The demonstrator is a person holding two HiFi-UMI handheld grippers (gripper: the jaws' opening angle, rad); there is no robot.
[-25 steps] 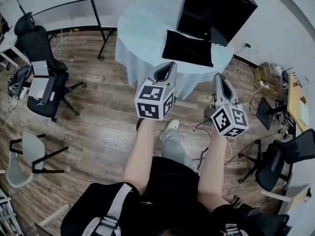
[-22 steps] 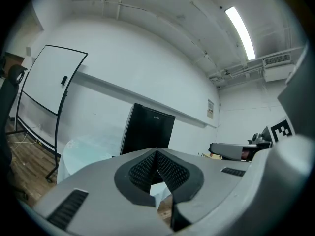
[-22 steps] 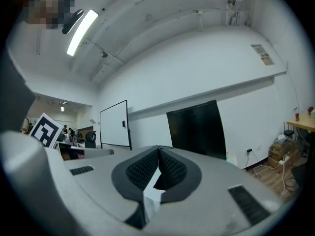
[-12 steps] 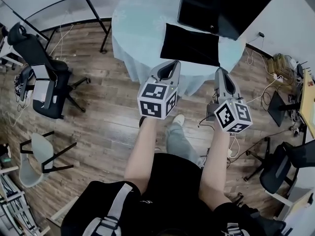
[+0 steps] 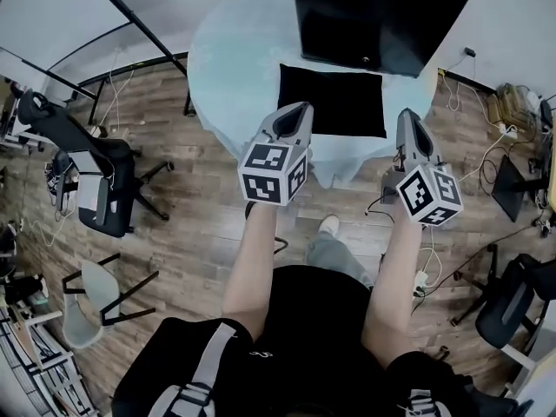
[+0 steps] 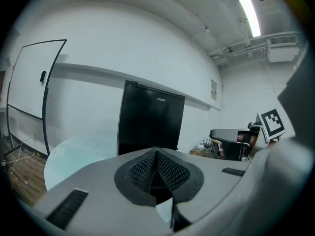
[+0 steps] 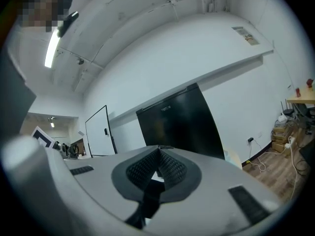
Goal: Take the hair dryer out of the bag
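Two empty claws, pressed together.
Left gripper (image 5: 298,113) and right gripper (image 5: 407,118) are held at 6 o'clock from the black bag (image 5: 333,101).

Head view looks steeply down; both gripper views face forward, sharing the black cabinet (image 5: 382,16).

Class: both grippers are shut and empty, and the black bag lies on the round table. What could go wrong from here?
1. The left gripper and right gripper are both shut; unless they open before meeting the black bag, they may only shove it.
2. The bag lies flat on a draped tablecloth, so tugging it could drag the cloth too.
3. Cables lie on the floor near the person's feet: a likely tripping risk.
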